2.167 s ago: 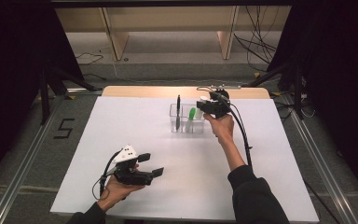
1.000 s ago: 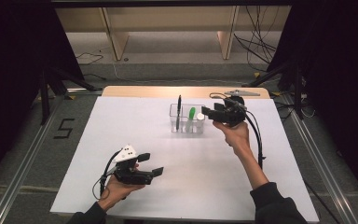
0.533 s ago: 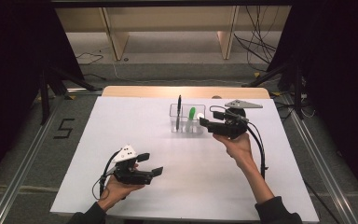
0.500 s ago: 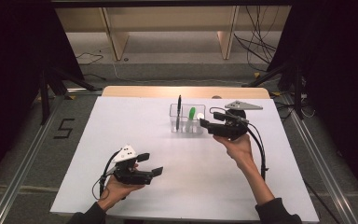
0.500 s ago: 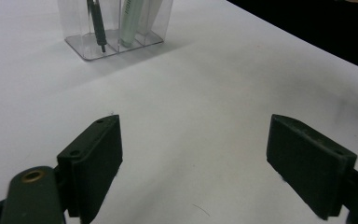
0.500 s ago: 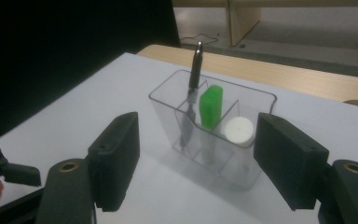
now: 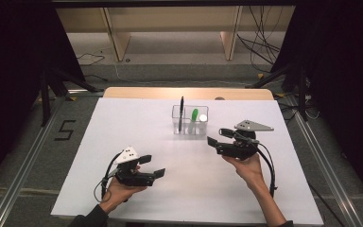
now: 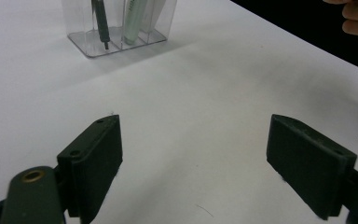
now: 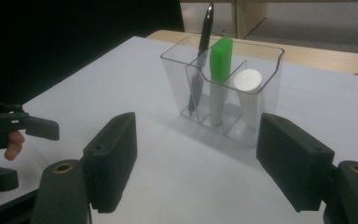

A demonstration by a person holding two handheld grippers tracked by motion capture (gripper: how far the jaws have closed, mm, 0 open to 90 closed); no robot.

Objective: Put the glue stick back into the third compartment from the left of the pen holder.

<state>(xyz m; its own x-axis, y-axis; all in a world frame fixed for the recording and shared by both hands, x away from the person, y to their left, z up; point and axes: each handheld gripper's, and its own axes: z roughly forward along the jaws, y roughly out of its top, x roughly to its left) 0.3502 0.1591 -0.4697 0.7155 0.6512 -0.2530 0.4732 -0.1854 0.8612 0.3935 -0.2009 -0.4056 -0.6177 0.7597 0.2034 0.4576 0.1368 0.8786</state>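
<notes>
While clear plastic three-compartment holder (image 7: 190, 121) holds black pen (image 7: 181, 109), green marker (image 7: 194, 116), white tube (image 7: 203, 118) | white surface (image 7: 123, 118) | right tongs (image 7: 216, 140) just opening, empty; left tongs (image 7: 152, 166) apart.

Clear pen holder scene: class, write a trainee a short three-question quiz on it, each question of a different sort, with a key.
1. True or false: the green marker stands in the middle compartment of the clear holder.
2. How many items stand in the holder? A) two B) three C) four
3. Fill in: the right gripper has its jaws ____ with nothing between them.

Key: 1 true. 2 B: a black pen, the green marker and a white-capped item. 3 open; they have just been opening further.
</notes>
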